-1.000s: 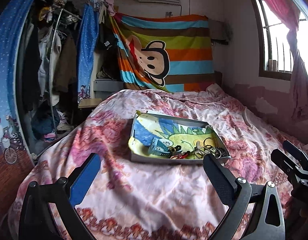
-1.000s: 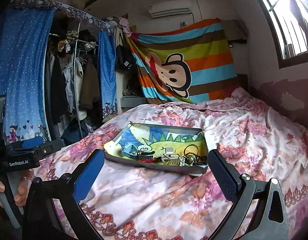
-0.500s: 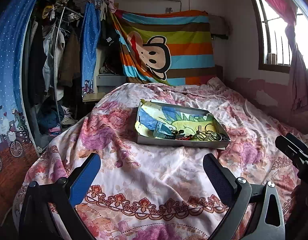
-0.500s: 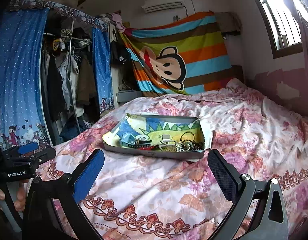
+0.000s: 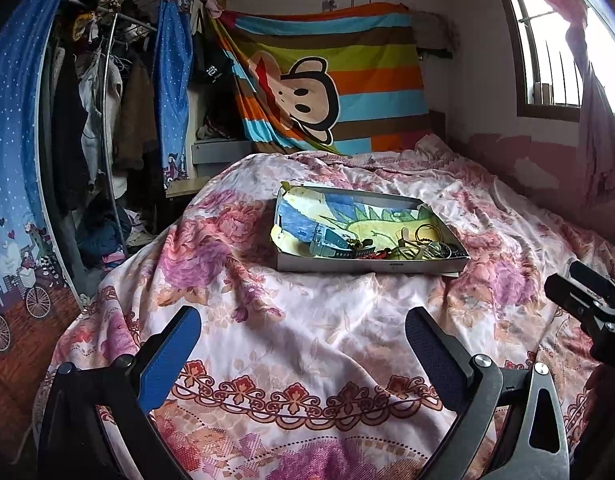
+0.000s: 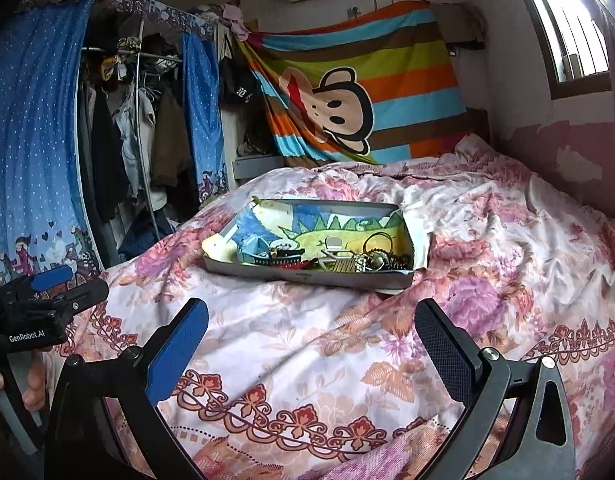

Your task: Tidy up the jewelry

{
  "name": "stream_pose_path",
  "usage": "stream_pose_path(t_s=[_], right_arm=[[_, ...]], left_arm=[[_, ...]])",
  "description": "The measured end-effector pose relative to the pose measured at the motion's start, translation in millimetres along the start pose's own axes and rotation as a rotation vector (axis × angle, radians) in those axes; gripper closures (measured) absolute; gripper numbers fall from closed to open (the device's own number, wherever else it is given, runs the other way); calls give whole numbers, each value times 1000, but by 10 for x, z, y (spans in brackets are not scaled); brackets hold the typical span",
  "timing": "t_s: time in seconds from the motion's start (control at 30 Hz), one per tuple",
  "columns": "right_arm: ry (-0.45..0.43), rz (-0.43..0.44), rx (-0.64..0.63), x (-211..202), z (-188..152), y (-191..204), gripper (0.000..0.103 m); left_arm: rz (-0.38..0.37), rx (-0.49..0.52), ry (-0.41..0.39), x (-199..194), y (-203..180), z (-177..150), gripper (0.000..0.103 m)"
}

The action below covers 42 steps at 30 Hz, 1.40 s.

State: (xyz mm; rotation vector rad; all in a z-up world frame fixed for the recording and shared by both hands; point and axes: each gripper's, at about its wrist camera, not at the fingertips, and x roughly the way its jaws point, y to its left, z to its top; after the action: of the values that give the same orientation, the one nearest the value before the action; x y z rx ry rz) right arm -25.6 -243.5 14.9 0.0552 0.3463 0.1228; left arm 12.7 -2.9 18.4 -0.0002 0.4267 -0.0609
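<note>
A shallow grey box (image 5: 371, 267) (image 6: 307, 277) lined with a colourful drawing sits on the floral bedspread. Along its near side lies a pile of jewelry (image 5: 403, 249) (image 6: 347, 258): bracelets, rings, a blue watch (image 5: 327, 242) (image 6: 253, 249). My left gripper (image 5: 303, 340) is open and empty, well short of the box, above the bedspread. My right gripper (image 6: 311, 334) is open and empty too, also short of the box. Each gripper shows at the edge of the other's view.
The bed (image 5: 307, 320) fills the room's middle. An open wardrobe with hanging clothes (image 5: 99, 120) and blue curtains stands at left. A striped monkey blanket (image 5: 327, 80) hangs on the far wall. A window (image 5: 555, 60) is at right.
Both grippers have drawn back from the box and risen a little; more of the bedspread's near edge shows. Both stay open and empty.
</note>
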Motion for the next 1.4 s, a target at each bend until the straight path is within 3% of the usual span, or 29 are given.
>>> stream_pose_path(t_s=[1.4], right_arm=[[25, -12, 20, 49, -56, -5, 2]], left_arm=[[2, 11, 13, 12, -13, -29, 0]])
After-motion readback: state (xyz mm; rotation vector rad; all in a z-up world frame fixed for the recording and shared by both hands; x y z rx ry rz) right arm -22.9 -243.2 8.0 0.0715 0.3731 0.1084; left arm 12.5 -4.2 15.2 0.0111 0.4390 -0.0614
